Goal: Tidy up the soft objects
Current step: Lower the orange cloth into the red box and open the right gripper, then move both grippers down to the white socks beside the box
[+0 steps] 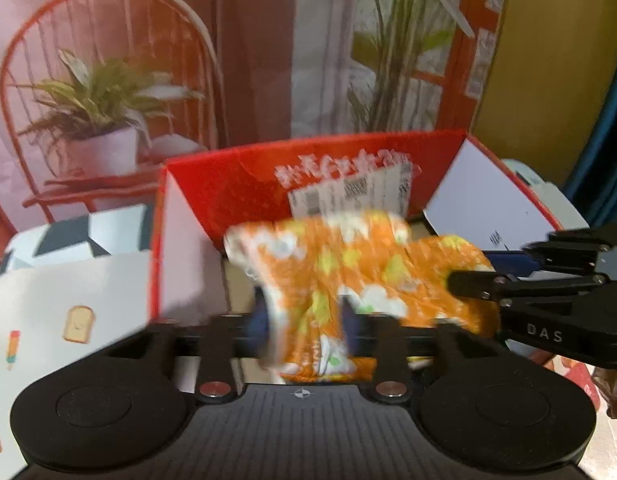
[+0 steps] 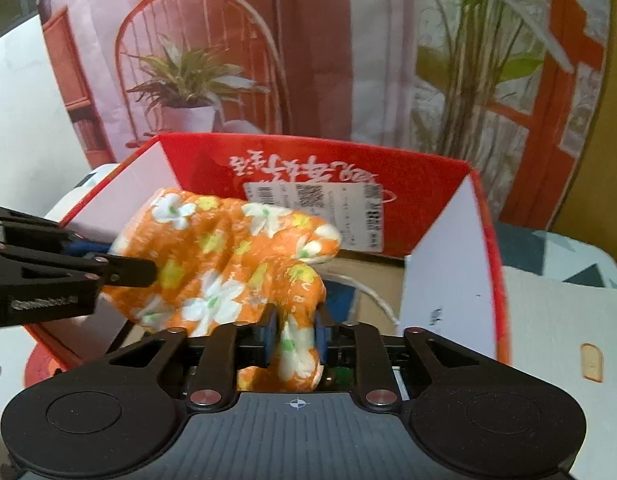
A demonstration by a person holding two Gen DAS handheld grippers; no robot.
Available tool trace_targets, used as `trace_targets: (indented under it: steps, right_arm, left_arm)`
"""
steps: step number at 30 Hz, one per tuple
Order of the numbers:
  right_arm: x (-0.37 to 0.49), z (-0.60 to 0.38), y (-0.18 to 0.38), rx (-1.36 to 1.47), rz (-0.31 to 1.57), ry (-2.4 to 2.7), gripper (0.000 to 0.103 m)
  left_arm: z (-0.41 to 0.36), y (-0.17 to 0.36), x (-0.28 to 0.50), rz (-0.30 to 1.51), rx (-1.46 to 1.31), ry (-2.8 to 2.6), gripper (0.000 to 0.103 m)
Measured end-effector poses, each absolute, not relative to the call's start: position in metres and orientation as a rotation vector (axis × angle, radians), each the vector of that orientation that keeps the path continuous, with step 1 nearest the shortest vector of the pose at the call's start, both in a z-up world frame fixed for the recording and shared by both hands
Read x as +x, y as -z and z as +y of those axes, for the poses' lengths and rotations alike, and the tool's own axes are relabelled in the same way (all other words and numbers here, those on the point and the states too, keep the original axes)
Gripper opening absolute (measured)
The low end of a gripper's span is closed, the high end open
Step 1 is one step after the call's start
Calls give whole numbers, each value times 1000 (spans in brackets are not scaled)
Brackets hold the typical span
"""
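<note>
Orange floral cloth [image 2: 228, 264], bunched and slung between the two grippers, hanging over the open mouth of the red cardboard box [image 2: 428, 172], its bulk above the box floor rather than resting on it; one end passes between the blue pads of the right gripper [image 2: 296, 336], whose jaws stand narrow and appear to pinch the fabric; the other end lies between the fingers of the left gripper [image 1: 304, 320], whose jaws stand partly open with visible slack on either side of the cloth, so the hold there looks released or nearly so, though blur prevents certainty; a white shipping label [image 2: 316, 196] marks the far inner wall, and a white cord [image 2: 372, 296] lies on the box floor; the step in hand is judged to be the drop into the box; to do it well, both ends should be let go only once the whole bundle is inside the walls, the right end freed cleanly so that no fold drapes over the rim or snags a pad; a patterned cushion [image 1: 68, 240] sits beside the box
</note>
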State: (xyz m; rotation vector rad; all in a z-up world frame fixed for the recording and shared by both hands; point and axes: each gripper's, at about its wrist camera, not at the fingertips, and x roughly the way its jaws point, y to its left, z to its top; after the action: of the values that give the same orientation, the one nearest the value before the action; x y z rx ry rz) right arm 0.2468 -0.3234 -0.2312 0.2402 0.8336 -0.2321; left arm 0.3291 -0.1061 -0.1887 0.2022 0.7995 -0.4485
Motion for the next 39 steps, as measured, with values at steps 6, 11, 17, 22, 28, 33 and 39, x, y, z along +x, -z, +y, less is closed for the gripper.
trace_targets:
  steps: [6, 11, 17, 22, 28, 33, 39]
  right_arm:
    - [226, -321, 214, 218, 757, 289, 30]
    - [193, -308, 190, 226, 603, 251, 37]
    - [149, -287, 176, 237, 482, 207, 45]
    - [115, -273, 181, 283, 446, 210, 45]
    - [89, -260, 202, 324, 507, 191, 45]
    - [67, -251, 226, 360, 579, 205, 45]
    - [40, -247, 244, 380, 643, 237, 45]
  left_arm:
    - [-86, 161, 306, 690, 180, 427, 67]
    - [-67, 145, 271, 617, 152, 438, 67]
    - [-42, 148, 228, 597, 112, 451, 66]
    - [-28, 161, 196, 605, 110, 431, 66]
    - [-16, 186, 171, 658, 76, 425, 66]
    - [-7, 207, 161, 731, 14, 410, 65]
    - [7, 229, 150, 796, -23, 380, 63]
